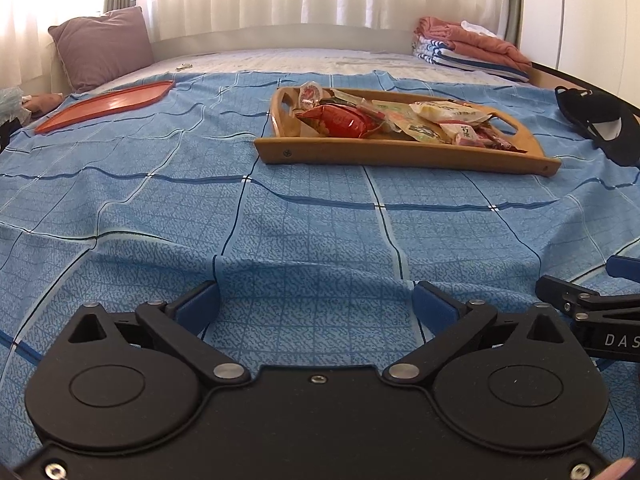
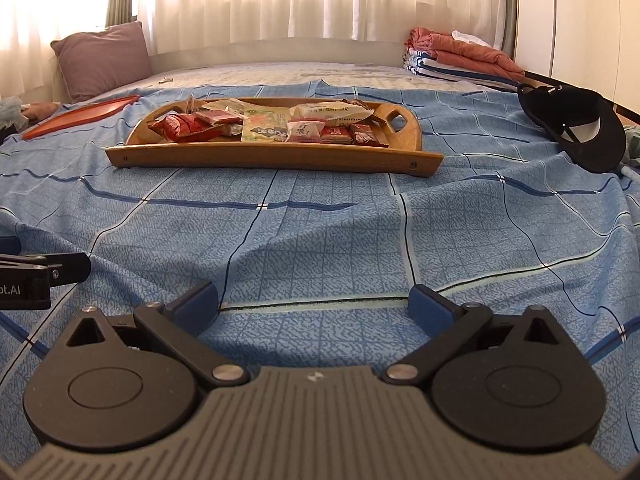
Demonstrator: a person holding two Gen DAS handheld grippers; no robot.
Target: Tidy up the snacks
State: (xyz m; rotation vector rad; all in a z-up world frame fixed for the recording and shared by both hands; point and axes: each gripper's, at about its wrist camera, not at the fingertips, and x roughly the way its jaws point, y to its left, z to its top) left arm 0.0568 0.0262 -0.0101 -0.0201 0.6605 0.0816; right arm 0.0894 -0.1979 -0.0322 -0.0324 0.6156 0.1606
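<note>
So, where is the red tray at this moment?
The red tray lies on the blue bedsheet at the far left in both views, left of the wooden tray and just in front of the purple pillow.

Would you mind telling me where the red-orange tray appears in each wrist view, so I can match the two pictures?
Left wrist view: the red-orange tray lies upper left on the blue sheet, well left of the wooden tray.
Right wrist view: the red-orange tray sits at the far left edge, partly behind the wooden tray's left end.
Shared landmark: the purple pillow behind it.
</note>
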